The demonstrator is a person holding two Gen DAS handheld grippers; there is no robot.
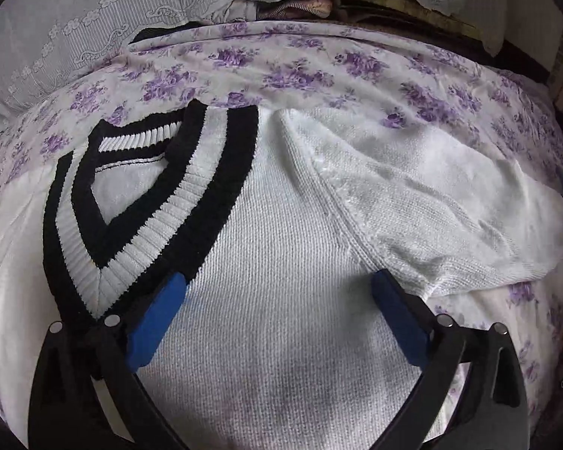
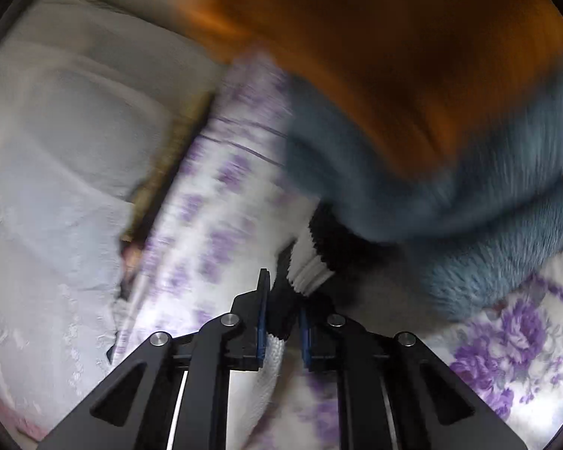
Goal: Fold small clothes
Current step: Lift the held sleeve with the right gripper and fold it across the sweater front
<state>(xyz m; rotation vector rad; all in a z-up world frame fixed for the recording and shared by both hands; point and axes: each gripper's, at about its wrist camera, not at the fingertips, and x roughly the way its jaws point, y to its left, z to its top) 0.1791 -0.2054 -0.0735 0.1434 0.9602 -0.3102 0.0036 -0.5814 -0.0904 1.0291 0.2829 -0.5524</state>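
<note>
A white knit sweater [image 1: 274, 247] with a black-and-white striped V-neck collar [image 1: 150, 202] lies flat on the floral bed sheet [image 1: 319, 63]. Its right sleeve [image 1: 450, 202] spreads out to the right. My left gripper [image 1: 277, 292] is open and hovers over the sweater's chest, its blue pads [image 1: 157, 318] on either side of the knit. My right gripper [image 2: 281, 300] is shut on the sweater's striped black-and-white ribbed edge [image 2: 311, 262] and holds it lifted. The right wrist view is blurred by motion.
A pale embroidered pillow [image 1: 75, 37] lies at the head of the bed, also in the right wrist view [image 2: 63, 157]. A fuzzy blue-grey garment [image 2: 450, 202] and an orange one [image 2: 394, 56] fill the upper right of the right wrist view. A dark gap [image 1: 431, 18] runs behind the bed.
</note>
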